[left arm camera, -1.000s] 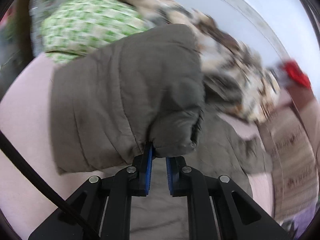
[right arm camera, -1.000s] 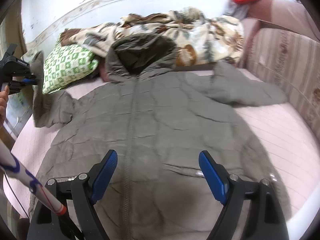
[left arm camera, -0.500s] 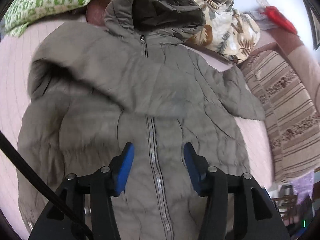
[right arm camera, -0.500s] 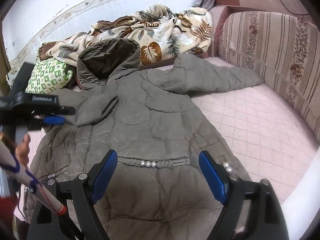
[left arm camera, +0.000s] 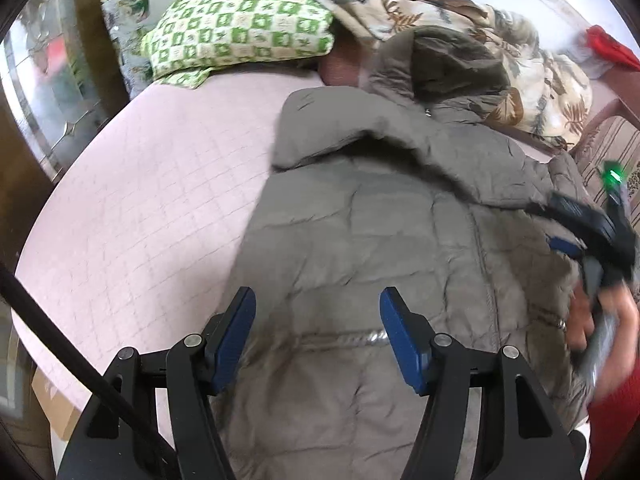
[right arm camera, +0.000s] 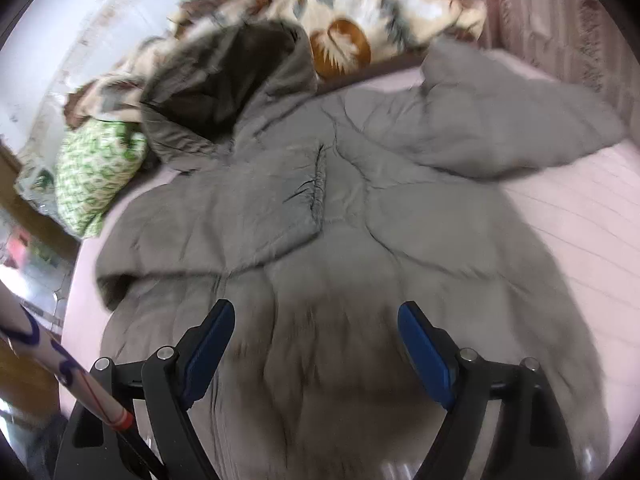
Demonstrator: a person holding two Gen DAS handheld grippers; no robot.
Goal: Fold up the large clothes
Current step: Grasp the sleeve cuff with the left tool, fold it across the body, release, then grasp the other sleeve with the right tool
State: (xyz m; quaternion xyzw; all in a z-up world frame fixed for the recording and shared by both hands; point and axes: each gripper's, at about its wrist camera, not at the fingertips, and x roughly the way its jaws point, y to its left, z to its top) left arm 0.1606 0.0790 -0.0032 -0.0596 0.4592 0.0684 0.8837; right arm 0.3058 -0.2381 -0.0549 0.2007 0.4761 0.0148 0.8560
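A large grey-brown hooded puffer jacket lies front up on a pink quilted bed. One sleeve is folded across its chest; the other sleeve lies spread out toward the sofa side. The hood points at the wall. My left gripper is open and empty above the jacket's lower left part. My right gripper is open and empty above the jacket's lower body; it also shows in the left wrist view, blurred, over the jacket's right side.
A green-checked pillow and a leaf-print blanket lie at the head of the bed. A striped sofa back runs along the right. A red cloth sits at the far right. A cardboard box stands off the bed's left edge.
My left gripper let go of the sleeve, which now lies across the chest, opened, and drew back toward the hem. My right gripper moved closer over the jacket, staying open.
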